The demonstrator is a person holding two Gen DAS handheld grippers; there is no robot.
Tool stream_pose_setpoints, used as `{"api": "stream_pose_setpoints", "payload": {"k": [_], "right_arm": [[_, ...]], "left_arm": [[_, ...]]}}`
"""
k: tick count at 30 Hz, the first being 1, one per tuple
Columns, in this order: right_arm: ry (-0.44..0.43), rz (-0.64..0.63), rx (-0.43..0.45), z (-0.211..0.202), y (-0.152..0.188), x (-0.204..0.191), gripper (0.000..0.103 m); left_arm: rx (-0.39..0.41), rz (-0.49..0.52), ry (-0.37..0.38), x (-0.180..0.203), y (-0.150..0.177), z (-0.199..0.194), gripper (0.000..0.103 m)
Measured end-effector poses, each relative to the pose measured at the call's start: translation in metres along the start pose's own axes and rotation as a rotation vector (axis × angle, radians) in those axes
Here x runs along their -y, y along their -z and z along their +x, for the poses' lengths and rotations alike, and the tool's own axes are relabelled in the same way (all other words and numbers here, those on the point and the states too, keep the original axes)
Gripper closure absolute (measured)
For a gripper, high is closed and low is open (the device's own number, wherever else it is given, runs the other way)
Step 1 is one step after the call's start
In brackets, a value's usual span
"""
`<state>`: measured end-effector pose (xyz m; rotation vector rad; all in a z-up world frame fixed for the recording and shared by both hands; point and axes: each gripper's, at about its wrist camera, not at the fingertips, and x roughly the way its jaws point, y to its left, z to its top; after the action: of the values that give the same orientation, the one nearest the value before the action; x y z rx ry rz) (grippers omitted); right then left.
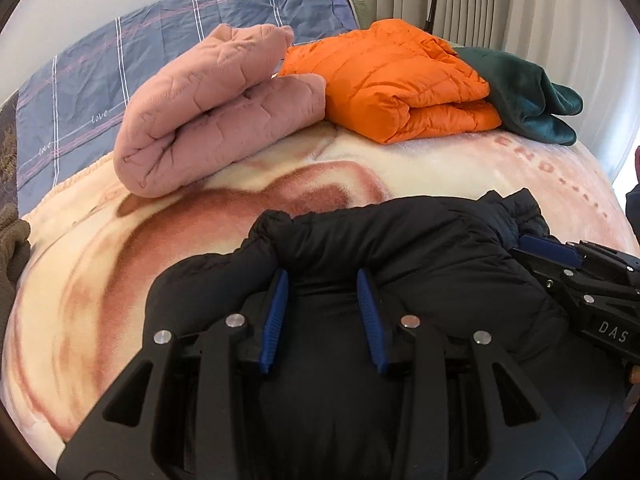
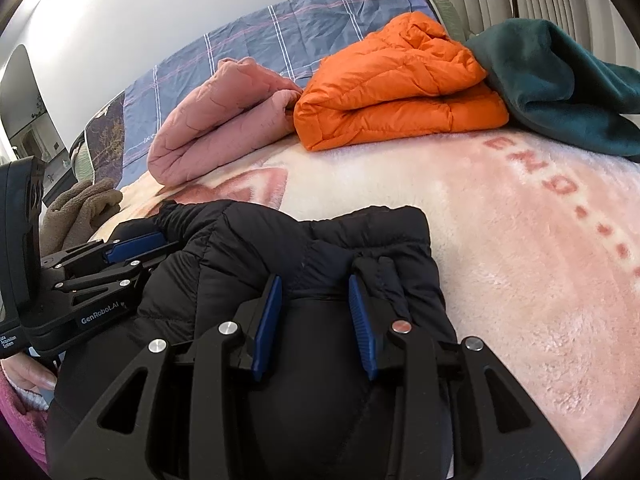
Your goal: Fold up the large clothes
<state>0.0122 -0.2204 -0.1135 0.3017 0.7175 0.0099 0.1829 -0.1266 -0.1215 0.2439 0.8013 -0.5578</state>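
Jacket-pinching at lower centre of both views: clamping a bulging fold of the black puffer jacket [image 1: 420, 248] in the right claw [image 2: 314, 280], blue pads standing at a narrow, partly parted width, pressing the fabric and puckering it at the tips. Straddling another ridge of the same jacket with the left claw [image 1: 322, 276], at a similar narrow gap with fabric filling it; cannot tell whether gripping or merely resting around it. Lying bunched on the pink-and-cream fleece blanket [image 1: 100, 260] of the bed, nearest the cameras and low in frame. Sitting folded behind it across the upper half: pink quilted garment [image 1: 208, 112] at left, touching the orange puffer jacket [image 1: 400, 88] at centre, with dark green fleece [image 1: 528, 92] tucked against its right side. Showing blue plaid bedding [image 1: 120, 52] at upper left, pale curtain [image 1: 500, 0] at upper right, and brown cloth [image 2: 80, 208] at the left edge of the right wrist view.
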Motion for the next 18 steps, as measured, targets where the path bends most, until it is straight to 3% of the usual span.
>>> {"api": "stream_pose_setpoints", "payload": {"k": [7,11,15,18], "right_arm": [[0.038,-0.039,-0.005,-0.001,0.001,-0.006,0.067],[0.066,-0.076,0.0,-0.004,0.002,-0.011,0.067],[0.059,-0.069,0.008,-0.005,0.003,-0.009,0.067],[0.054,-0.066,0.009,-0.005,0.002,-0.009,0.067]], "left_arm": [[-0.001,0.032,-0.029,0.004,0.001,-0.003,0.066],[0.017,0.053,-0.058,0.009,0.002,-0.027,0.066],[0.047,0.035,0.046,0.016,0.011,-0.075,0.058],[0.067,0.103,0.106,0.029,0.032,-0.11,0.049]]}}
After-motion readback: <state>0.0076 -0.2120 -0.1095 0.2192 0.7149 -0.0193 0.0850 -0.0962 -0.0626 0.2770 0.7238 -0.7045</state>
